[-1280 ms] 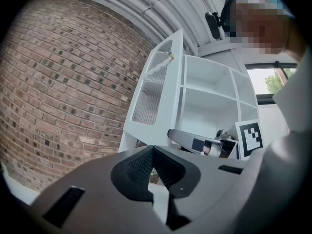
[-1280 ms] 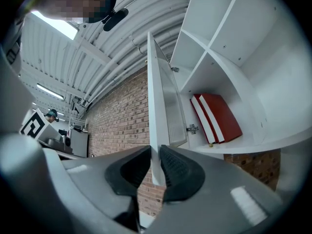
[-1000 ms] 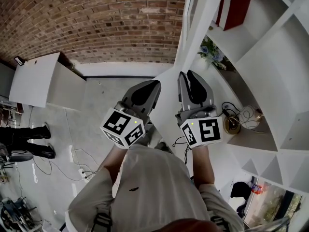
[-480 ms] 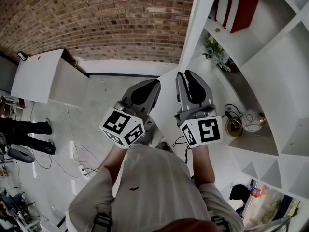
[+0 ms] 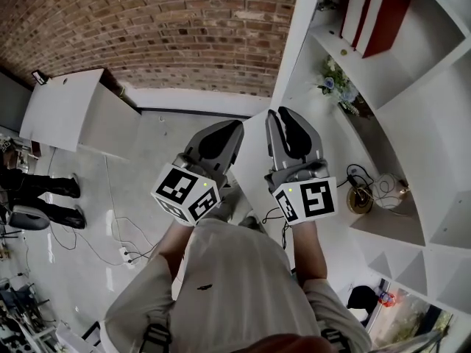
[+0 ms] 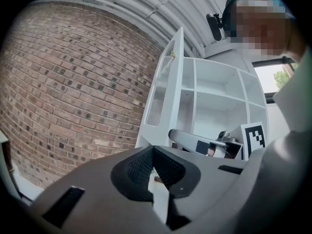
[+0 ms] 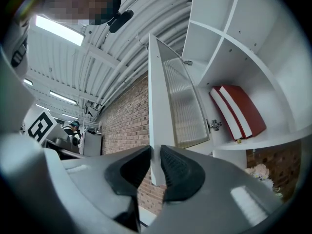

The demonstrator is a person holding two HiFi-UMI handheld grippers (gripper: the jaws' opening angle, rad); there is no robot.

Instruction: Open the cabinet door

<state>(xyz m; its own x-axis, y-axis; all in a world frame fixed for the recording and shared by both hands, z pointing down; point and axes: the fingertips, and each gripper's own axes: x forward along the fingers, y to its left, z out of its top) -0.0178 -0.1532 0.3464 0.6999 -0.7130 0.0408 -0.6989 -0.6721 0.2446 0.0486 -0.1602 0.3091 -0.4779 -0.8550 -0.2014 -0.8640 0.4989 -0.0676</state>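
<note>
The white cabinet door (image 7: 168, 96), with a ribbed glass panel, stands swung out from the shelf unit. Its free edge sits between the jaws of my right gripper (image 7: 155, 167), and both pads press on it. In the head view the right gripper (image 5: 284, 113) points at the door (image 5: 294, 43) beside the shelves. My left gripper (image 5: 231, 128) hovers just to its left, touching nothing. The left gripper view shows the left gripper (image 6: 152, 149) with its pads together and nothing between them, and the door (image 6: 168, 91) beyond.
Open white shelves (image 5: 412, 101) on the right hold a red-and-white box (image 5: 375, 13), flowers (image 5: 338, 87) and cables with a brass object (image 5: 360, 195). A brick wall (image 5: 147, 28) stands ahead. On the left are a white cabinet (image 5: 66, 116), a standing person (image 5: 29, 197) and floor cables (image 5: 118, 234).
Both grippers have drifted slightly away from the shelves, and the door edge has come along in the right jaws. More of the shelf interior shows on the right.
</note>
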